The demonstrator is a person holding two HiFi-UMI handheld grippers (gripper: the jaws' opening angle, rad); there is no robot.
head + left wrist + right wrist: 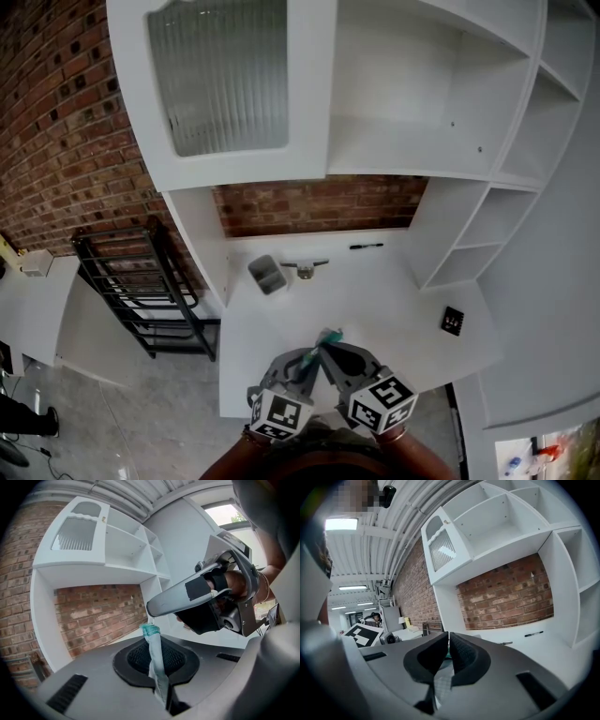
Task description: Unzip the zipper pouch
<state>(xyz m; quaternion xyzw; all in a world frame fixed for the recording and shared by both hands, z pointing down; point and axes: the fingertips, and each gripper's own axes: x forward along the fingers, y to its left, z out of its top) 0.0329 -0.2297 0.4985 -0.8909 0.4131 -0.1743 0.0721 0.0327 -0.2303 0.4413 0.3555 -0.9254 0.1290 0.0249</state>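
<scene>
Over the near edge of the table [375, 309], the left claw [307, 359] is pressed together on the pouch [155, 654], and the right claw [334, 353] pinches its teal top. Best to hold the left firm and draw the right steadily along the zipper. The pouch stands upright between the left jaws, its top at the right claw's tip.

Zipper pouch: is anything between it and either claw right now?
Nothing visible stands between them. The left claw is shut on the zipper pouch near its teal end, and the right claw is shut on it too, above the white desk.
</scene>
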